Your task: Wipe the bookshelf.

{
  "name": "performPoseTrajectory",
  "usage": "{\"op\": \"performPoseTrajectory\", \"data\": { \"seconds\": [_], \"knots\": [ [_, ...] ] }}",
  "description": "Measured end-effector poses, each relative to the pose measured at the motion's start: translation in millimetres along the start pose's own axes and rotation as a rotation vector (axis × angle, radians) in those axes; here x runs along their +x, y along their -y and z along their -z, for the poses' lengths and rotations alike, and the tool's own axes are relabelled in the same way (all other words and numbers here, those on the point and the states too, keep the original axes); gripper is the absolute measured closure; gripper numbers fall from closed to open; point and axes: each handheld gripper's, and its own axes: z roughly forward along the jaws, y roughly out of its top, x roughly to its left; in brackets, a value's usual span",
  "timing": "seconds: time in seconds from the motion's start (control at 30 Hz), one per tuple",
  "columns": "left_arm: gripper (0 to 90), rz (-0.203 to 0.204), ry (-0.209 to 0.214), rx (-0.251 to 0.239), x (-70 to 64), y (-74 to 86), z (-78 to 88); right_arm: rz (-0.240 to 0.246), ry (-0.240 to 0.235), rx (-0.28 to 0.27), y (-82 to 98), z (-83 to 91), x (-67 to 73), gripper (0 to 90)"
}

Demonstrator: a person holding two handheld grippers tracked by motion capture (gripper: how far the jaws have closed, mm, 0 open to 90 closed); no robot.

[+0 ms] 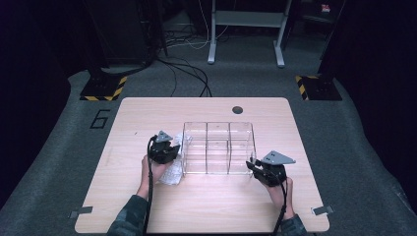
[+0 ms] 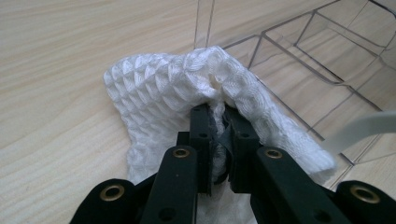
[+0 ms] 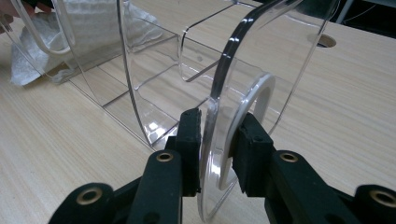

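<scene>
between the black jaws of the left gripper a fold of the white waffle-weave cloth is pinched tight, the jaws pressed nearly together on it; the rest of the cloth bunches up ahead of the jaws and drapes down to the light wooden bench beneath. just beyond the cloth, to that gripper's right, stands the clear plastic divided organiser box, the cloth lying against its outer wall. seen from the high view, the left gripper sits just beside the box's left end, cloth spilling under the hand. at the box's opposite end, the right gripper clamps the clear end wall between its jaws, one jaw inside and one outside. past that wall the box's compartments run away from the gripper, with the white cloth at the far end.
</scene>
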Motion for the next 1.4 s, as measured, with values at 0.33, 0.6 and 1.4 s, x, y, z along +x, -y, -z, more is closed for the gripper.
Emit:
{"op": "performPoseTrajectory", "data": {
  "seconds": [0.33,0.6,1.4],
  "knots": [
    [83.1,0.0,0.005,0.032,-1.0,8.8,-5.8,-0.013,-0.002,-0.013,1.1,0.0,0.4,72.9],
    [83.0,-0.003,0.015,0.045,-1.7,13.2,-4.0,-0.008,0.0,-0.016,1.4,-0.2,0.0,73.5],
    [83.0,-0.014,-0.036,-0.092,-2.1,16.7,54.5,-0.005,0.003,-0.017,1.4,-0.2,0.3,73.5]
  ]
}}
